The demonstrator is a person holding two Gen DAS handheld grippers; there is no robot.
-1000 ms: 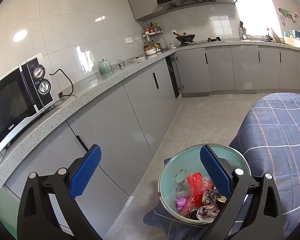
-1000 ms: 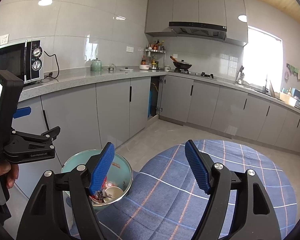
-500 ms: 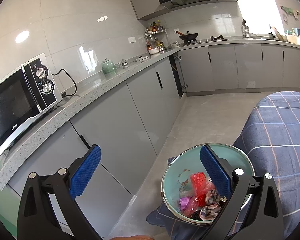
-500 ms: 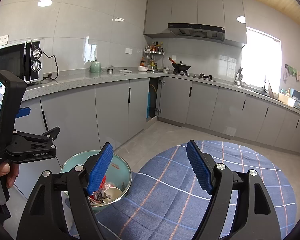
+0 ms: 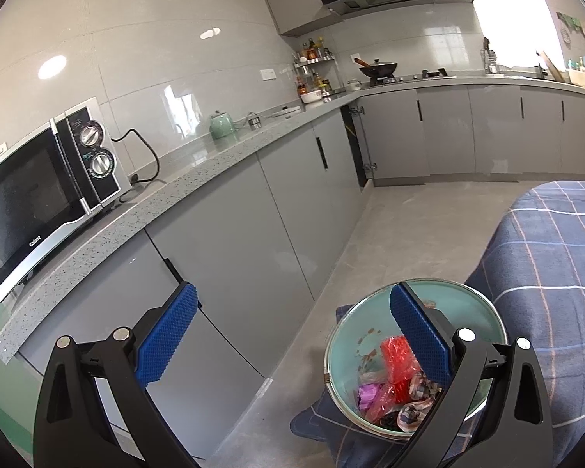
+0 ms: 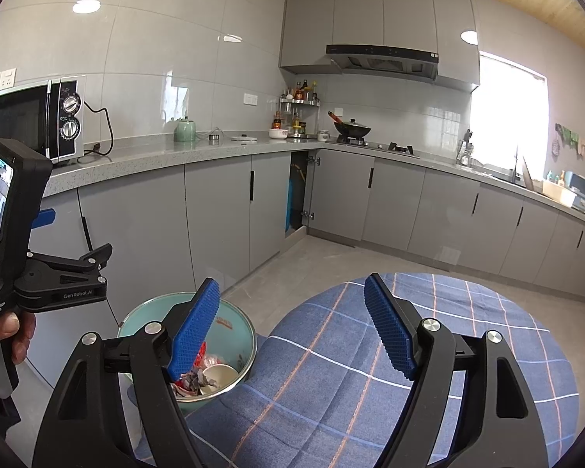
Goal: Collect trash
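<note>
A microwave [image 5: 46, 191] stands at left of frame on the grey countertop [image 5: 214, 171], a green teapot [image 5: 221, 126] further along, a wok [image 6: 352, 129] on the hob at centre, grey cabinets [image 6: 222, 210] below.

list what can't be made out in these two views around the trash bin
- Bin's base: hidden by the checked cloth, both views.
- Trash at the bottom: partly covered by the left gripper's fingers; in the right wrist view by the right gripper's.
- Open cupboard's contents: too dark.
</note>
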